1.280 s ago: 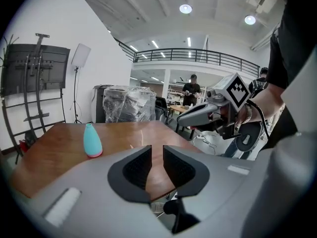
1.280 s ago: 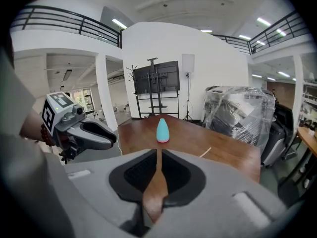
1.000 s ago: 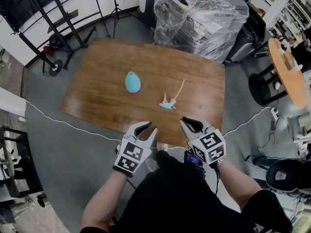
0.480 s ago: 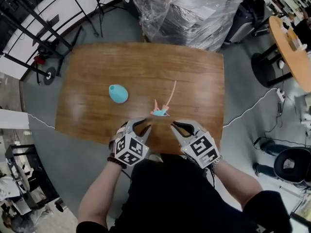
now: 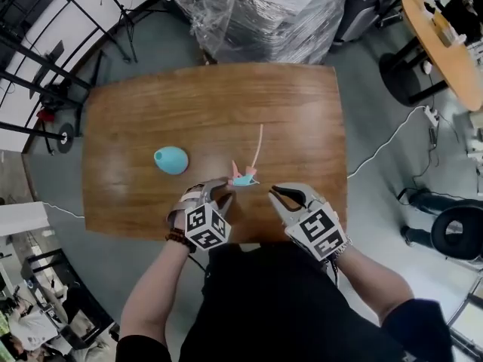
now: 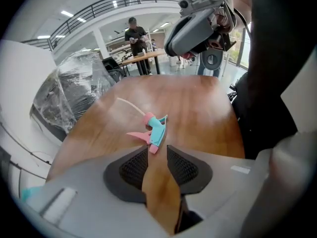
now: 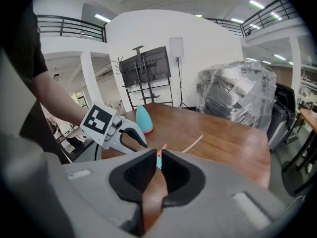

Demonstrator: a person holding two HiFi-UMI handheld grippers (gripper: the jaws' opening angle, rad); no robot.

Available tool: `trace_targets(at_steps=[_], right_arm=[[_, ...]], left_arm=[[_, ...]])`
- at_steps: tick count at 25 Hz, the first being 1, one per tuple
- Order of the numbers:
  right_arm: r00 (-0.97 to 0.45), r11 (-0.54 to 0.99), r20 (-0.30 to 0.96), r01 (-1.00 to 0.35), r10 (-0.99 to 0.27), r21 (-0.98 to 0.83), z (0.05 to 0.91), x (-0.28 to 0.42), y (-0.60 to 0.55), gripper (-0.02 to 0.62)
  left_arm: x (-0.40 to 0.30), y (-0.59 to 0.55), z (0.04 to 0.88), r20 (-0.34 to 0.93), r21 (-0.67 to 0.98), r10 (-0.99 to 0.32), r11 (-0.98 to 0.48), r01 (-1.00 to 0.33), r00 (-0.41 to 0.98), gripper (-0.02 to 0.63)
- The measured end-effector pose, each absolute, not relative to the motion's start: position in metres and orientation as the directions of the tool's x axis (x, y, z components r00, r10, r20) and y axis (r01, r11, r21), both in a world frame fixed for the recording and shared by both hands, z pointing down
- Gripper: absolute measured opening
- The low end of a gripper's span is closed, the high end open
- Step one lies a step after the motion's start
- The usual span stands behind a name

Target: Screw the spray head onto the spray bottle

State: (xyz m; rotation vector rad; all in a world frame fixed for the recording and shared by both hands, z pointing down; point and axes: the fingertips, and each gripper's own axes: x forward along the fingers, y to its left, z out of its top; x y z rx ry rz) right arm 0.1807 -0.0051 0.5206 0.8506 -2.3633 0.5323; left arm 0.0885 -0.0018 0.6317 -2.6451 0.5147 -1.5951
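Jaws of left gripper point(image 5: 224, 190) slightly apart, just been opening, empty, just short of spray head point(image 5: 242, 178); right gripper point(image 5: 276, 194) shut to a sliver, empty; head teal, pink trigger, pale tube, lower centre; teal spray bottle point(image 5: 171, 160) centre-left, seemingly upright; table point(image 5: 302, 111) edge beneath grippers, bare wood beyond

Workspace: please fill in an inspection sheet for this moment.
Surface: wooden table.
Job's things: teal spray bottle standing apart from the spray head, which lies on its side with its tube attached.
Clutter: nothing seen.
Grippers: left gripper open, jaws just opening, spray head at its tips, ungripped; right gripper shut, empty.
Cables: white cable on the floor.
Surroundings: plastic-wrapped stack, round table.
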Motion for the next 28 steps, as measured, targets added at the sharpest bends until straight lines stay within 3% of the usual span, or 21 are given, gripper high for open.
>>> trace_targets(at_steps=[12, 23, 28], right_arm=[[-0.509, 0.593, 0.669, -0.795, -0.542, -0.125, 0.517, 0.158, -0.002, 0.020], [-0.451, 0.537, 0.686, -0.837, -0.571, -0.104, 0.512, 0.149, -0.001, 0.020], [-0.447, 0.544, 0.687, -0.835, -0.573, -0.090, 0.509, 0.145, 0.001, 0.020]], left_arm=[[0.092, -0.012, 0.657, 0.860, -0.152, -0.133, -0.988, -0.001, 0.493, 0.130], [0.100, -0.010, 0.666, 0.848, -0.106, -0.062, -0.993, 0.053, 0.526, 0.124], [0.104, -0.010, 0.666, 0.844, -0.113, -0.068, -0.992, 0.053, 0.533, 0.083]])
